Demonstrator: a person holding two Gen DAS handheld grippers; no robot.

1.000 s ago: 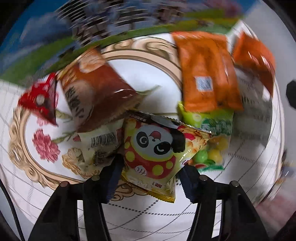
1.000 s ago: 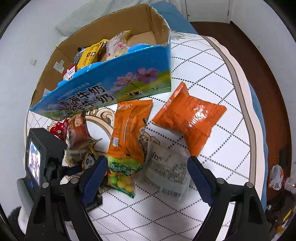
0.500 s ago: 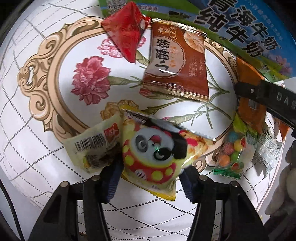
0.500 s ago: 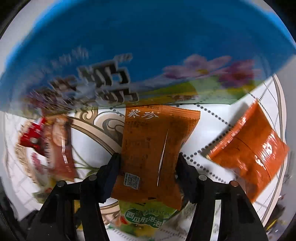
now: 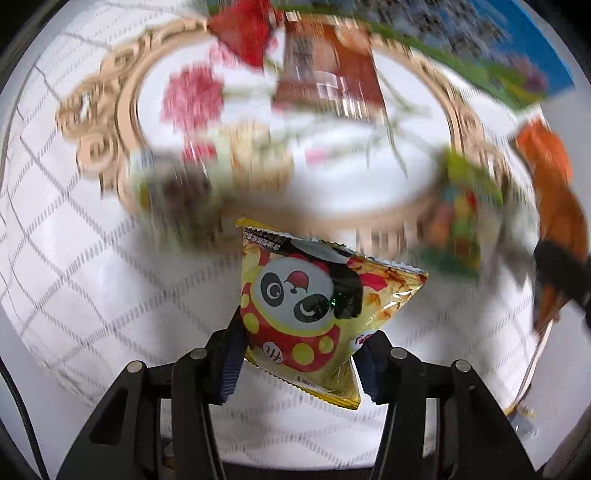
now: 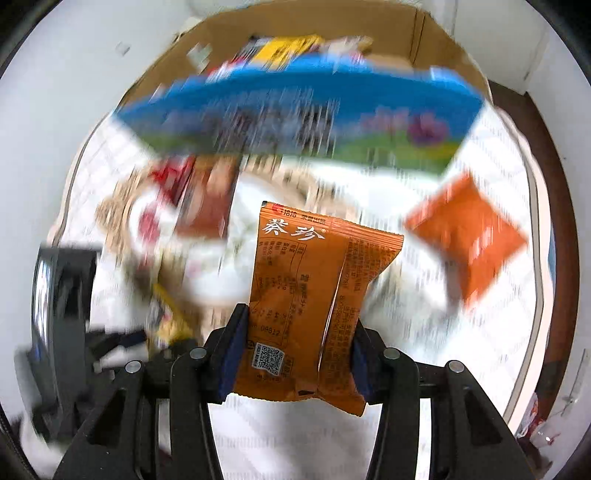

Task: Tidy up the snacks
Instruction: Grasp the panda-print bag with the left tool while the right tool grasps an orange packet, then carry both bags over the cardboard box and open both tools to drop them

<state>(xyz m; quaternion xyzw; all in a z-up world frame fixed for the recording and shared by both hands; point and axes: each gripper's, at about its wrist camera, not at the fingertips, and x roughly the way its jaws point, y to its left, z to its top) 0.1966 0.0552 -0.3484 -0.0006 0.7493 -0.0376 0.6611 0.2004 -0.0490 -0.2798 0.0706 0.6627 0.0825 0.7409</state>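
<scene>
Left wrist view: left tool (image 5: 299, 354) clamped on the panda snack bag (image 5: 314, 310), pads biting only the lower corners, bag lifted clear of the table (image 5: 74, 258). Right wrist view: right tool (image 6: 295, 354) closed on the orange biscuit pack (image 6: 314, 295), gripped low, most of the pack standing free above the pads.

Risks, my read:
- Both grips sit on slick foil near the bottom seal; a fast swing could let either pack slide out or pivot.
- Both tools probably head for the cardboard box (image 6: 424, 33). Its blue milk-carton front wall (image 6: 295, 110) stands between packs and opening, so a low approach would clip the rim.
- Two tools at one opening could collide.

Still on the table: orange chip bag (image 6: 469, 236) off to the right, well apart; brown cake pack (image 6: 210, 199) and red packet (image 6: 173, 177) near the box wall; green candy bag (image 5: 461, 221). Heavy blur, so exact contacts are unclear. The box already holds some packs, contents unreadable.
</scene>
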